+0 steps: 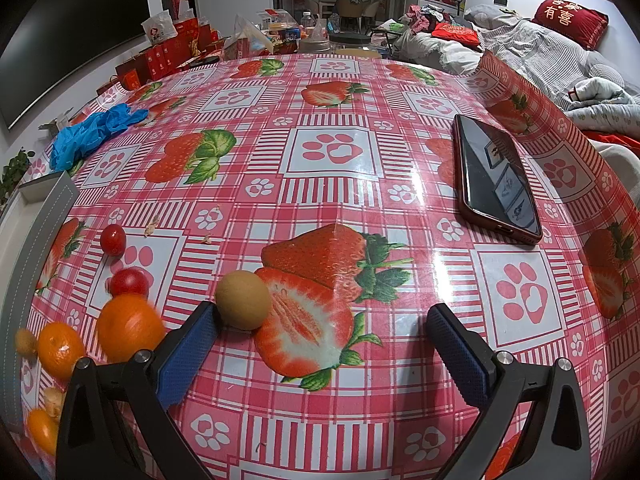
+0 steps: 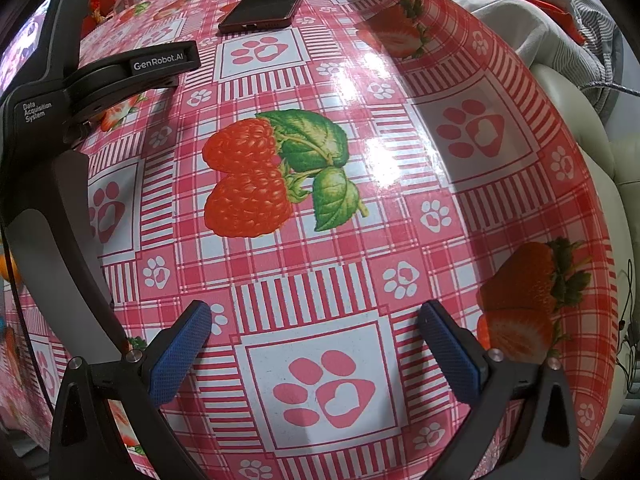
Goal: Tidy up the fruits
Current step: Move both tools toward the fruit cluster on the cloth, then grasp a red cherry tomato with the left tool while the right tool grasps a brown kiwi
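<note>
**Both claws open over fruit-strewn table**

Left gripper [image 1: 320, 320] gapes empty; a brown round fruit [image 1: 243, 300] touches its left finger. Oranges [image 1: 128, 326] and cherry tomatoes [image 1: 128, 282] lie left. Farther off: phone [image 1: 496, 178], blue gloves [image 1: 90, 130]. Right gripper [image 2: 314, 320] spread, empty.

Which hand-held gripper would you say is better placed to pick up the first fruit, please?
Left. The left hand-held gripper is open with the brown round fruit by its left fingertip and oranges nearby. The right hand-held gripper faces only bare tablecloth.
</note>
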Available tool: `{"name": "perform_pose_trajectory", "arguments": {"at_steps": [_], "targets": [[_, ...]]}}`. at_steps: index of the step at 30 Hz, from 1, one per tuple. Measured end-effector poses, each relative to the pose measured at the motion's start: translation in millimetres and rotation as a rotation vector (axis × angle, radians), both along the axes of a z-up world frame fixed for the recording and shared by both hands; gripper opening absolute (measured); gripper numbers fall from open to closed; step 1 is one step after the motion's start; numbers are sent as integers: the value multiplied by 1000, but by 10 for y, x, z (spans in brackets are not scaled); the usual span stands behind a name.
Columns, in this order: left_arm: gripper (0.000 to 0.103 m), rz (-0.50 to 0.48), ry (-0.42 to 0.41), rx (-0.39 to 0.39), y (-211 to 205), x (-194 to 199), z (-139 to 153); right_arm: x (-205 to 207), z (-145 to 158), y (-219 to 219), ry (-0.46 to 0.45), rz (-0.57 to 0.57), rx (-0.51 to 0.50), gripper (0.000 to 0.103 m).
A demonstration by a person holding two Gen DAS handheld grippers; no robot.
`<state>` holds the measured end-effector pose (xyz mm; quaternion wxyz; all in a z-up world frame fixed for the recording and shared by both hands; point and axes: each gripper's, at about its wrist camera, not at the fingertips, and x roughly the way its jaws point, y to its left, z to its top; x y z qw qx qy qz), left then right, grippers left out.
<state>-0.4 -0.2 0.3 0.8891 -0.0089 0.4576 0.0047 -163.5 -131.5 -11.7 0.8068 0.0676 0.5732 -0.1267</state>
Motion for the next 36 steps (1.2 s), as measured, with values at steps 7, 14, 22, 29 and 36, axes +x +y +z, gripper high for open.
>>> {"name": "perform_pose_trajectory", "arguments": {"at_steps": [7,14,22,29,36], "targets": [[103,0,0,0,0,0,0,67,-28,-25,39,-1,35,103],[103,-45,61,3,-1,37,18,110,-35,-43,58,3,70,103],[103,-217,218,-62,300,-175,381,201,-12,-71,137,16,154,103],[103,-158,304,-69,1356,-320,629,-59,265,370,121,60,252,103],[103,-105,333,-70,1880,212,573,76,739,830,62,56,283,103]]}}
